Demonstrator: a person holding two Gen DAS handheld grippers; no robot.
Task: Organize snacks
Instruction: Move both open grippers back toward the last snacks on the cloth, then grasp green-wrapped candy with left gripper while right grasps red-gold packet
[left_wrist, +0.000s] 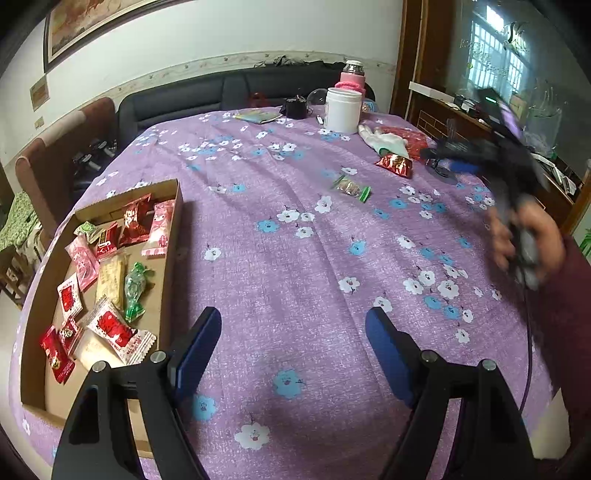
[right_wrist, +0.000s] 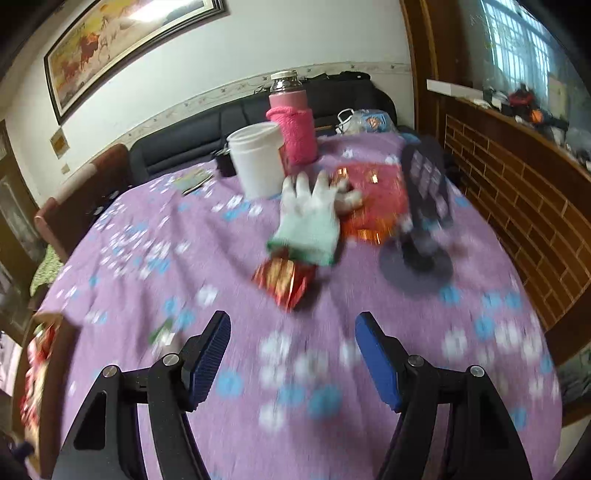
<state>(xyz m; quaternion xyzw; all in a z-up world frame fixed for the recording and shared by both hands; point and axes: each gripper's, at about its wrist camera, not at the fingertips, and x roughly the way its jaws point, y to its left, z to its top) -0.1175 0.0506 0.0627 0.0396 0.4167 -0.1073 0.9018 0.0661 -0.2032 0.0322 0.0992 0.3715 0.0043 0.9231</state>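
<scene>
A shallow cardboard box (left_wrist: 173, 236) at the table's left holds several wrapped snacks (left_wrist: 110, 288). My left gripper (left_wrist: 293, 328) is open and empty, low over the purple cloth, right of the box. A green-ended snack (left_wrist: 351, 187) and a red foil snack (left_wrist: 395, 164) lie loose farther back. My right gripper (right_wrist: 291, 332) is open and empty, just short of the red foil snack (right_wrist: 284, 280); it also shows blurred in the left wrist view (left_wrist: 439, 155). The box (right_wrist: 40, 354) is at the far left of the right wrist view.
A white glove (right_wrist: 310, 221) lies on a red packet (right_wrist: 376, 192) behind the foil snack. A phone on a round stand (right_wrist: 421, 236), a white tub (right_wrist: 258, 162) and a pink-sleeved flask (right_wrist: 291, 125) stand at the back. A brick-patterned counter (right_wrist: 517, 206) borders the right.
</scene>
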